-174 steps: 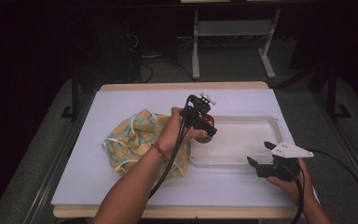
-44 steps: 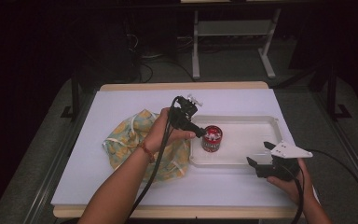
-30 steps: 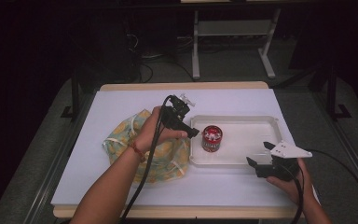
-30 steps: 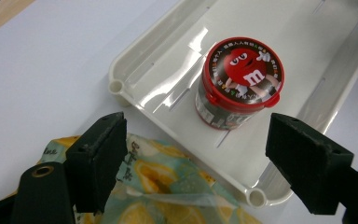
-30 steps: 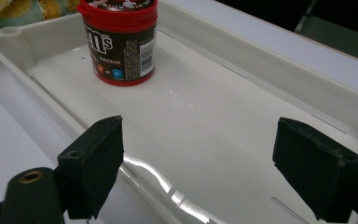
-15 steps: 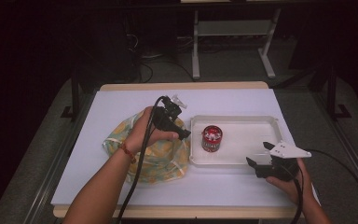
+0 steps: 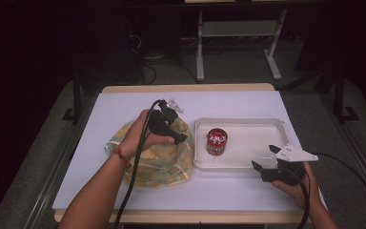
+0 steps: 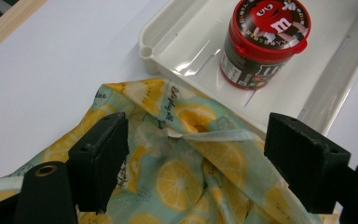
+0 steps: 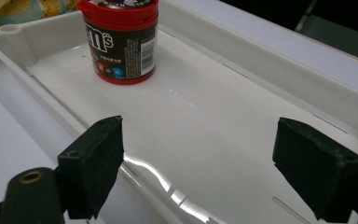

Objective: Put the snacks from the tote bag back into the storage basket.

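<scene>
**Camera placement**

The table (image 7: 124, 109) is seen from above at 6 o'clock, facing 12. Close, low views are given from each gripper; the white tray (image 8: 186, 42) and red-lidded tub (image 9: 121, 39) are shared by all three.

The candy tub (image 8: 262, 44) is dark brown with a red lid bearing a cartoon figure and white lettering. The cloth bag (image 8: 186, 172) is pale teal, patterned with yellow lemon slices. The tray (image 9: 242, 116) and the table cover (image 7: 124, 109) are white; both grippers' jaws are black.
</scene>
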Tool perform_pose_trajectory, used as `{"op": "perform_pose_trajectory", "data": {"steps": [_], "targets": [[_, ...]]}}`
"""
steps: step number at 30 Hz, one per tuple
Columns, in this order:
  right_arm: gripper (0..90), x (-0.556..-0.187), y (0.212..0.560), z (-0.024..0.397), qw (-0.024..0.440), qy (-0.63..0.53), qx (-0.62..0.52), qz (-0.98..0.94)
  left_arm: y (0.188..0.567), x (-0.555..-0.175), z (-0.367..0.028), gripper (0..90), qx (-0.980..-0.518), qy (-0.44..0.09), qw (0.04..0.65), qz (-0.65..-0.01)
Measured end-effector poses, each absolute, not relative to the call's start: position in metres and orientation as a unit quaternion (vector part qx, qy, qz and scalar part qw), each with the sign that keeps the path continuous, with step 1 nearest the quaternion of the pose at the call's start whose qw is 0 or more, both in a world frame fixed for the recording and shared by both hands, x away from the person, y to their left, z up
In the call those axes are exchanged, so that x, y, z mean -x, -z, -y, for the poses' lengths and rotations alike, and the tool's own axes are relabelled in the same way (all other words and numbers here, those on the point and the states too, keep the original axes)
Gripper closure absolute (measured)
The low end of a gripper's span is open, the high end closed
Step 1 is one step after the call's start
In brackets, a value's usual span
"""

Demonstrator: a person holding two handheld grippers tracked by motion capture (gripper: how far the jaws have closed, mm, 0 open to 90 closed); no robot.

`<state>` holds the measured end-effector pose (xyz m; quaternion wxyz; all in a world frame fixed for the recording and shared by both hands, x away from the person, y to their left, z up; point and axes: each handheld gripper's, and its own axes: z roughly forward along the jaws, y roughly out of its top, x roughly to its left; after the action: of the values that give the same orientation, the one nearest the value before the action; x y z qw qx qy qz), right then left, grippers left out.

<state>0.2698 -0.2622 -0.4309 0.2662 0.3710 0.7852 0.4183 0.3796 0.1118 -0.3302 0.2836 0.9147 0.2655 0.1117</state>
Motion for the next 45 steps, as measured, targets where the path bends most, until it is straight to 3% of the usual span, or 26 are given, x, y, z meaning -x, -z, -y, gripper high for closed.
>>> {"op": "perform_pose_trajectory", "data": {"steps": [45], "targets": [[15.8,-0.268,0.430,0.260,0.264,-0.420,-0.365,-0.788,0.341,-0.357,-0.182,19.9,-0.909,-0.170,0.302,-0.230]]}}
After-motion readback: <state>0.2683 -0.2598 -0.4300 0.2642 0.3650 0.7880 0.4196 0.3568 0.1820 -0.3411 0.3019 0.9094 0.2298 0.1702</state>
